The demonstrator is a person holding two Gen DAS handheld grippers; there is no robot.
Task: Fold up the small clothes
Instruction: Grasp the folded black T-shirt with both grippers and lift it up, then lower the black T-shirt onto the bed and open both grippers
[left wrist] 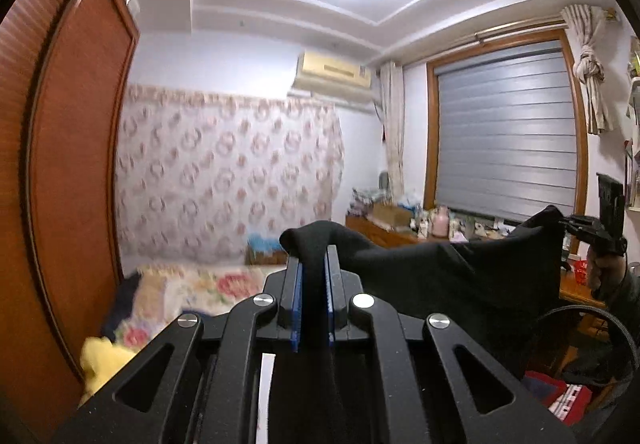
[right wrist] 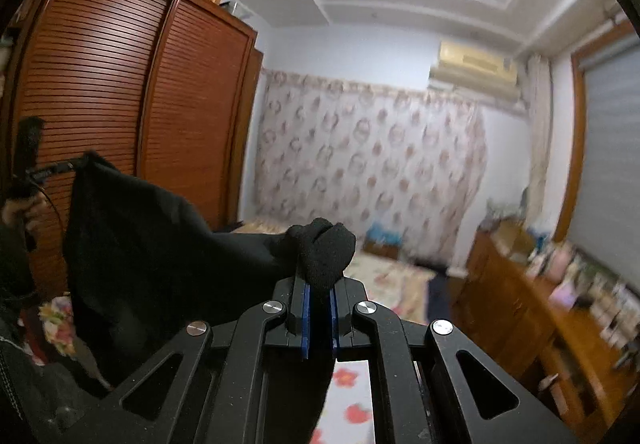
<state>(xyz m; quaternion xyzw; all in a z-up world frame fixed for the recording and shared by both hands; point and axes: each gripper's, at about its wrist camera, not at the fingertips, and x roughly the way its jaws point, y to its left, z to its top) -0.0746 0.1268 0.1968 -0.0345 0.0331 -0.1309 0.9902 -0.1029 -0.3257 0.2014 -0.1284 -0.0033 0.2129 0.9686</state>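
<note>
A black garment (left wrist: 440, 276) hangs stretched in the air between both grippers, which point level at the room. In the left wrist view my left gripper (left wrist: 314, 264) is shut on one bunched corner of it, the cloth poking out past the blue pads. Far right in that view, my right gripper (left wrist: 576, 228) holds the other corner. In the right wrist view my right gripper (right wrist: 318, 284) is shut on a bunched corner of the black garment (right wrist: 152, 244), and my left gripper (right wrist: 68, 166) pinches the far corner at left. The garment's lower part sags out of view.
A bed with a floral cover (left wrist: 208, 284) lies below and ahead. A brown slatted wardrobe (right wrist: 120, 104) stands to the left. A cluttered wooden dresser (right wrist: 540, 304) runs under the window with a grey blind (left wrist: 508, 140). A yellow item (left wrist: 100, 360) lies on the bed.
</note>
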